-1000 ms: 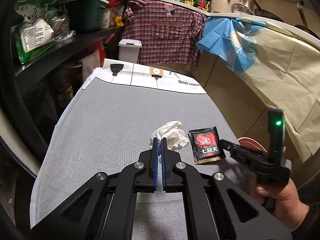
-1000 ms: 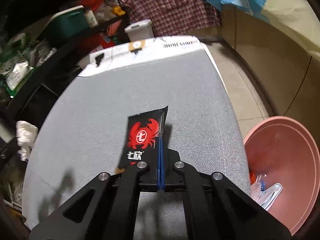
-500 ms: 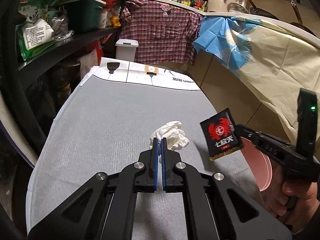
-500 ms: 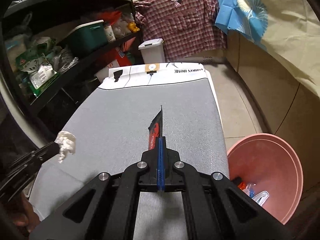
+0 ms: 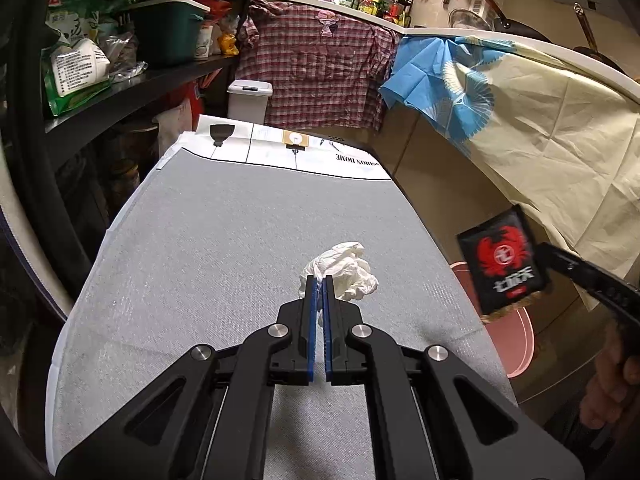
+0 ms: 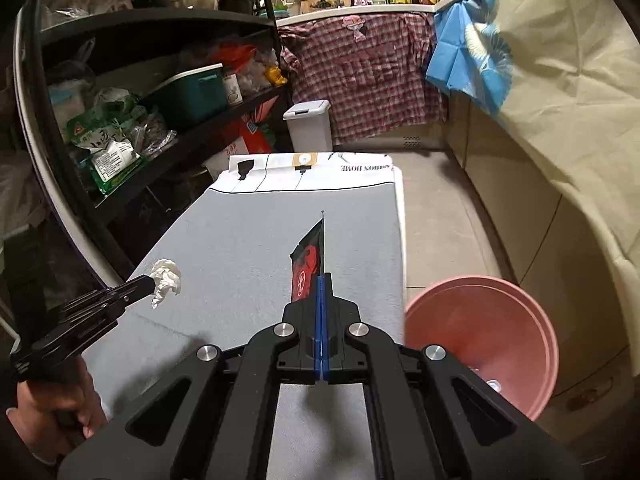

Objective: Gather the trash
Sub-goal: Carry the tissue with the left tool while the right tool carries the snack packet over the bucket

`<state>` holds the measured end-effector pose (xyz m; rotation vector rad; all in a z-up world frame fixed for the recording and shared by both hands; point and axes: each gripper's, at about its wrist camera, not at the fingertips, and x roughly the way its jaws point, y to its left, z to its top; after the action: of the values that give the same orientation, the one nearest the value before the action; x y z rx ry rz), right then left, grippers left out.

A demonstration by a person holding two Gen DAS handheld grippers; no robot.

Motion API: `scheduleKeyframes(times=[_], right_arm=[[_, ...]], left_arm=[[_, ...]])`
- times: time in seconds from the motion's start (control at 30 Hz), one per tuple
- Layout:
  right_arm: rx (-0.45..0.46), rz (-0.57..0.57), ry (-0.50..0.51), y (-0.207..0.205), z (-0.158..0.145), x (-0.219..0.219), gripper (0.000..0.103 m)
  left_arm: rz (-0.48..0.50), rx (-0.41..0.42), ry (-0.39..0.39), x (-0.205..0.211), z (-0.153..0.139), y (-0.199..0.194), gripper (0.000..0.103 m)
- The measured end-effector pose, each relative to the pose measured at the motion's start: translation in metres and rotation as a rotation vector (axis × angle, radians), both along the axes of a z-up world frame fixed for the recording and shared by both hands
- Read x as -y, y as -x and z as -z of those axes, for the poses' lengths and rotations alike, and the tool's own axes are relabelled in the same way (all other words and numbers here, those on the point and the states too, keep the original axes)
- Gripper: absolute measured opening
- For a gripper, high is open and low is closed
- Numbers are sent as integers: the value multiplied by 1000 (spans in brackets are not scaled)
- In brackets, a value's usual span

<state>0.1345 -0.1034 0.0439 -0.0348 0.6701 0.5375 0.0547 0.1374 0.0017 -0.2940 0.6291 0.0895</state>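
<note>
The left claw [image 5: 318,282] grips the crumpled white tissue [image 5: 347,271] above the grey bench [image 5: 224,240], while the right claw [image 6: 322,280] grips the black packet [image 6: 307,266] beside the pink bin [image 6: 516,320].

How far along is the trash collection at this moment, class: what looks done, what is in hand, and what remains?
Done: some rubbish already lies in the pink bin. In hand: the right hand-held gripper is shut on the black crab-print packet, held in the air near the bin; the left hand-held gripper is shut on the crumpled white tissue above the grey mat. Left: drop both into the bin.
</note>
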Motion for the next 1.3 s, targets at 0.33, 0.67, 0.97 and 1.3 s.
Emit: scheduleKeyframes(times=[0.33,0.67,0.97,1.3], right_arm=[[72,39,16,15,-17,47,0],[77,176,-6,2,-5,98,0],[39,279,-18,-17,9,139,0],[25,352,-29,-36,17,165,0]], left_arm=[[28,-14,-28,18,5,0,3],[92,-30,-75,51,11,-7,3],[136,-53,-78,82,19,-17,3],[247,-64,-82,141,19,-46,3]])
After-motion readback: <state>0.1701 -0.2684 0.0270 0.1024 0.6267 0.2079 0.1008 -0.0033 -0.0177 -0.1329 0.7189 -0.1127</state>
